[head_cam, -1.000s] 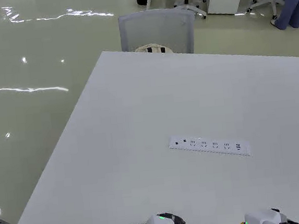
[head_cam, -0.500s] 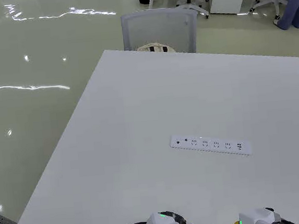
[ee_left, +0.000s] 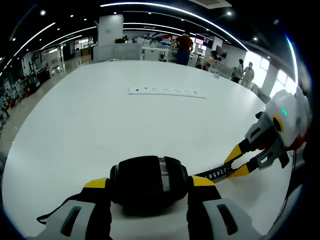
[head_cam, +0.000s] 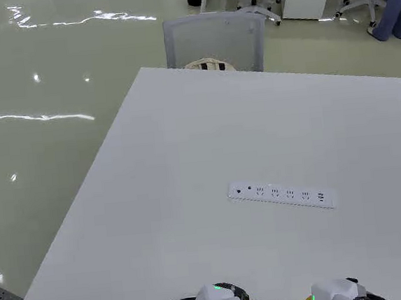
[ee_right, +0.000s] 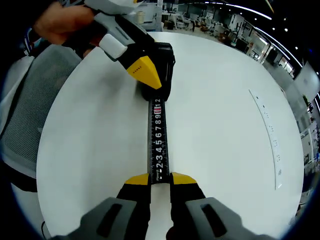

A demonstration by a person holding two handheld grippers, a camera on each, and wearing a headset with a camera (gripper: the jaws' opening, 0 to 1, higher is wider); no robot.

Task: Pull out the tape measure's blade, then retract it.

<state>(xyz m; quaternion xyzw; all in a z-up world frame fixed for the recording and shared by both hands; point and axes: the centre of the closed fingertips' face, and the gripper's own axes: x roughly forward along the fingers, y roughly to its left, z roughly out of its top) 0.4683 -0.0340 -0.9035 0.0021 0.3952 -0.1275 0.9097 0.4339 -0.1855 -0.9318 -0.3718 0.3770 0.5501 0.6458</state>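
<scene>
1. The left gripper [ee_left: 149, 184] clamps the black tape measure [ee_left: 148, 172] by its case, low over the white table [ee_left: 100, 115].
2. The right gripper [ee_right: 160, 180] pinches the blade [ee_right: 158, 132] by its tip, with a short numbered length stretched between the two.

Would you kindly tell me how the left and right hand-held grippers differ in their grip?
The left hand-held gripper clamps the black tape measure case, jaws wide apart. The right hand-held gripper pinches the blade at its end, jaws nearly together. Both have yellow tips and grip the same tape measure.
</scene>
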